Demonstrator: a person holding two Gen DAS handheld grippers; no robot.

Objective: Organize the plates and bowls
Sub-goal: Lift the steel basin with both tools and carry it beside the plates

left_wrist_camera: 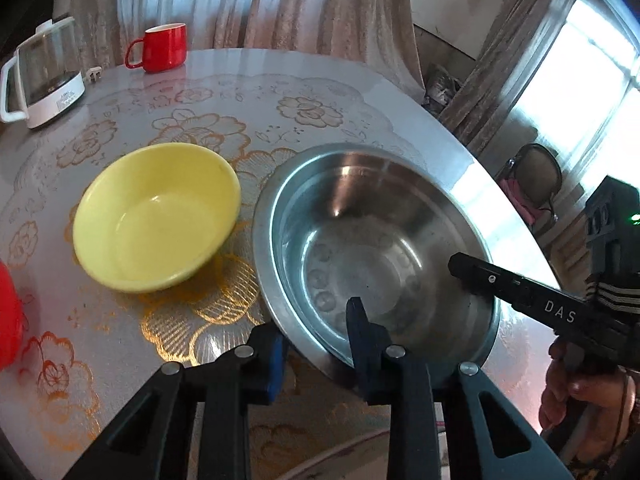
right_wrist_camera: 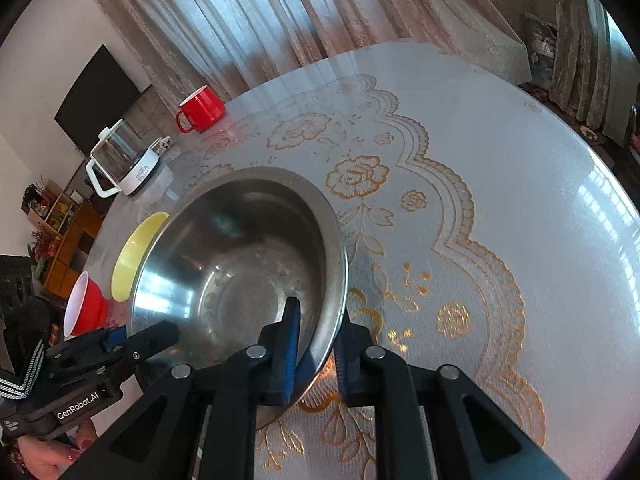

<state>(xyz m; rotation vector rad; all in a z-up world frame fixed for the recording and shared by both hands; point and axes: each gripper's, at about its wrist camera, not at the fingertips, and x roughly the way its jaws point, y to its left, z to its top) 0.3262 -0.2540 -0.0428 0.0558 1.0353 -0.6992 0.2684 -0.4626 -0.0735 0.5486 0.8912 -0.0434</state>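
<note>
Both grippers are clamped on the rim of the stainless steel bowl, which sits on the round table near its edge. The left gripper has one finger inside the bowl and one outside, pinching the near rim; the right gripper does the same on its side, blue pads tight against the metal wall.

Just beside the steel bowl, on its left in the left wrist view, stands a yellow bowl — close, but whether the two rims touch is hard to tell. In the right wrist view only a sliver of that yellow bowl shows behind the steel one. A red plastic cup lies on its side near the table's edge; the left view cuts it down to a red blur. Farther back stand a red mug and a glass kettle with a white base, well apart from the bowls.

Curtains hang behind the table — the window glare washes out detail at right.
</note>
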